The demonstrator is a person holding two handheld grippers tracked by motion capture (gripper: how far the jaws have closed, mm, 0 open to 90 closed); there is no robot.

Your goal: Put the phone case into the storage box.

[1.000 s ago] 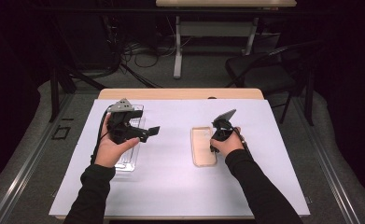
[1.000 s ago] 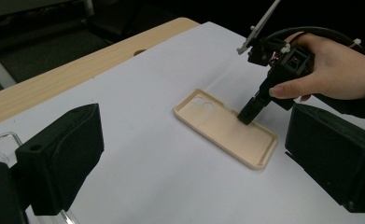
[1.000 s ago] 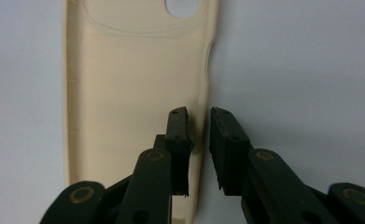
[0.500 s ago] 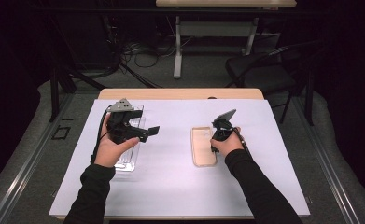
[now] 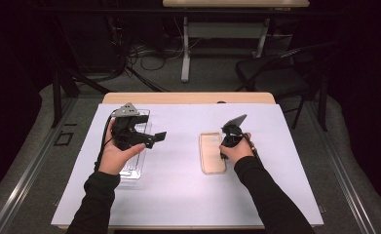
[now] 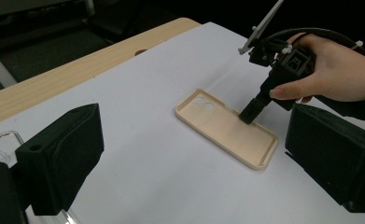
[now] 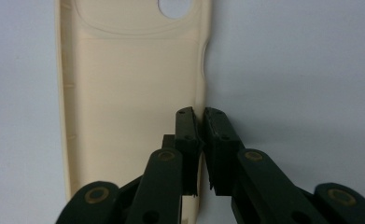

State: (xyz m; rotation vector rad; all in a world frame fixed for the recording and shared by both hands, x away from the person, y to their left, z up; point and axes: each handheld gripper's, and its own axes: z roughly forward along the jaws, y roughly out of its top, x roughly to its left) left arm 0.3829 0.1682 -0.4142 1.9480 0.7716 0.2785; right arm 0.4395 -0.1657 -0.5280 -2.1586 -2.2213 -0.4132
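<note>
A cream phone case (image 5: 211, 155) lies hollow side up on the white sheet, right of centre. My right gripper (image 5: 224, 147) points down at it, and its jaws pinch the case's right rim (image 7: 201, 100). From the left gripper view, the case (image 6: 217, 123) is flat on the sheet with the right gripper (image 6: 249, 114) on its near long edge. My left gripper (image 5: 155, 138) is held open above a clear phone case (image 5: 132, 165) at the left, with nothing between its wide-apart jaws (image 6: 194, 158). The clear case (image 6: 5, 137) peeks in at the lower left.
The white sheet (image 5: 178, 195) covers most of the wooden table (image 5: 188, 97). Beyond the far edge stand a black chair (image 5: 276, 73), a desk leg (image 5: 185, 48) and floor cables (image 5: 144, 53). A cable (image 5: 103, 141) trails from the left gripper.
</note>
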